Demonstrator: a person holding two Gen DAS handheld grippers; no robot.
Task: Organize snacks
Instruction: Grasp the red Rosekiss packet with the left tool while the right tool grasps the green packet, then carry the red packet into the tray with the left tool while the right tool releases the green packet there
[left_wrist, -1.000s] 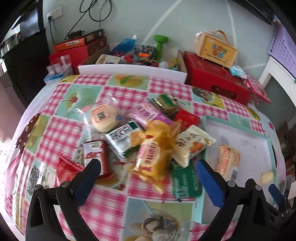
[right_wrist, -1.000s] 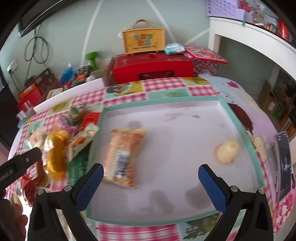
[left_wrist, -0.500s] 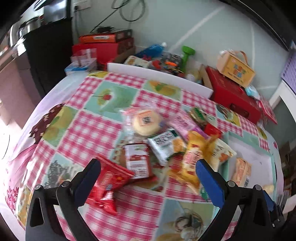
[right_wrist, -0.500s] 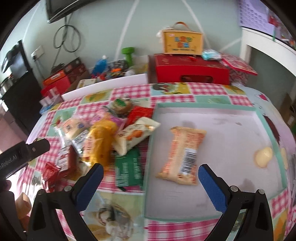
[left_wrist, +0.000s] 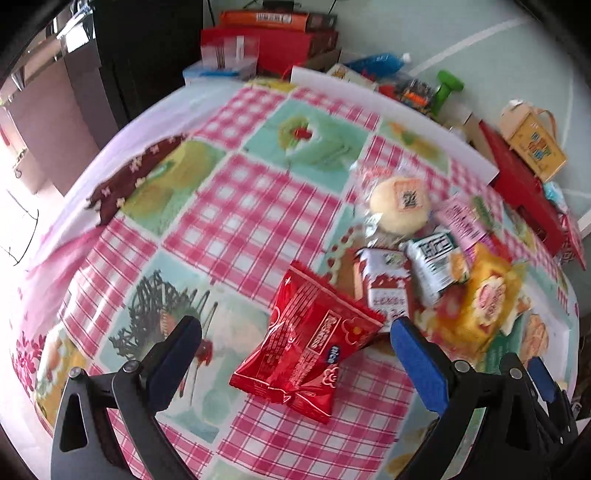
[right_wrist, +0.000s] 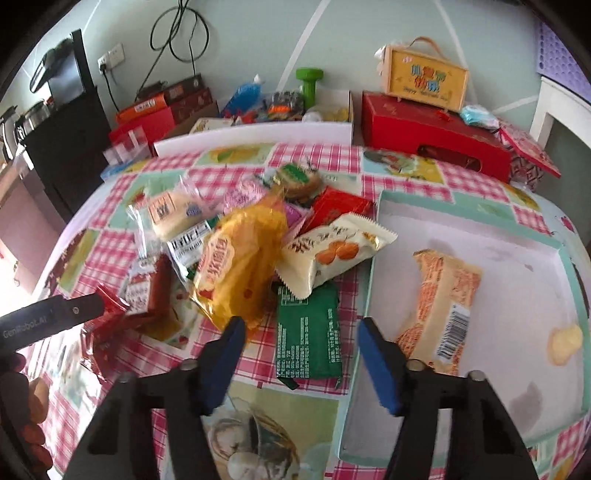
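Note:
A heap of snack packets lies on the checked tablecloth. My left gripper (left_wrist: 295, 343) is open, its blue pads on either side of a red packet (left_wrist: 310, 339) at the heap's near left edge, not touching it. My right gripper (right_wrist: 299, 339) is open just above a dark green packet (right_wrist: 308, 334). Beyond it lie a yellow bag (right_wrist: 236, 254) and a white packet with orange fruit (right_wrist: 332, 251). A shallow tray with a teal rim (right_wrist: 373, 266) on the right holds an orange wrapped bar (right_wrist: 439, 306) and a small pale yellow piece (right_wrist: 563, 338).
Red gift boxes (right_wrist: 432, 133), a yellow carry box (right_wrist: 424, 79), a green dumbbell (right_wrist: 308, 83) and other clutter stand behind the table's far edge. The left gripper's arm (right_wrist: 51, 317) and a hand show at the right wrist view's left edge. A dark cabinet (left_wrist: 147, 62) stands far left.
Both grippers swung left and came down toward the heap. The left one now frames the red packet; the right one left the tray and hangs over the green packet.

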